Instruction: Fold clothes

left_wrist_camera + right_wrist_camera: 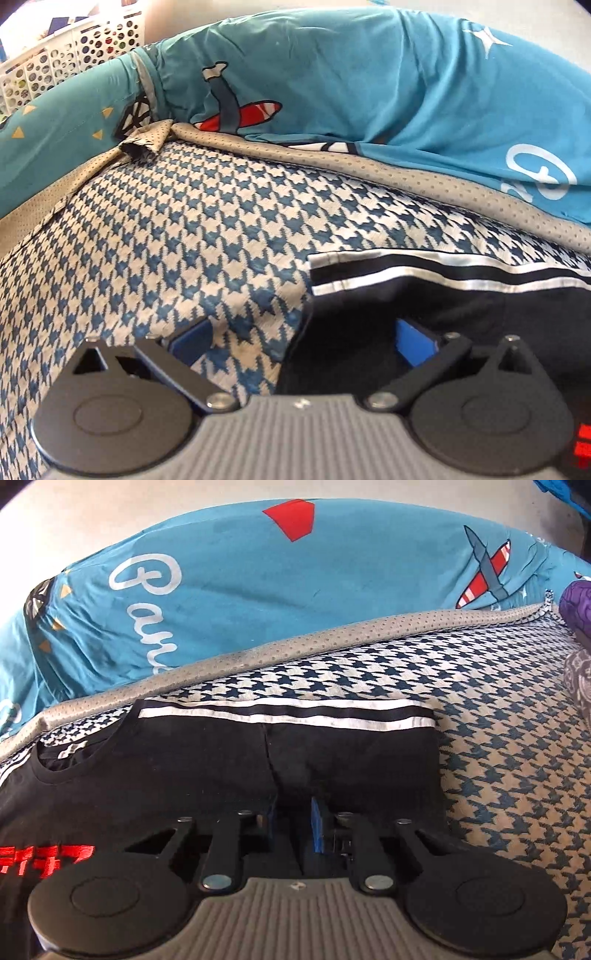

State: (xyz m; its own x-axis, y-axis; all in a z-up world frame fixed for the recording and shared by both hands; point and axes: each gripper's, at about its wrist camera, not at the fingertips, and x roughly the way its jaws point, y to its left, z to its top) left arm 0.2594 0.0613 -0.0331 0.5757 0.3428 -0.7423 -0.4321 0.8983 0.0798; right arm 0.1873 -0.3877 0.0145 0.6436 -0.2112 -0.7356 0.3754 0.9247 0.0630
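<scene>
Right claw (293, 823) pinches the black shirt (207, 771); left claw (303, 339) gapes over its edge; we should grip evenly before folding.

Left gripper (301, 341) fingertips buried in houndstooth cover (155, 236) and black white-striped shirt (461, 295), right gripper (291, 823) pad ends lost in dark cloth, red lettering (44, 860) cropped by frame edge

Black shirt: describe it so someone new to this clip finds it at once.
Start from the houndstooth cover that fills the foreground below the teal pillow. The black shirt lies flat on that cover, nearest the camera. It is the only dark garment, with white stripes along its far edge and red lettering on the front.
</scene>
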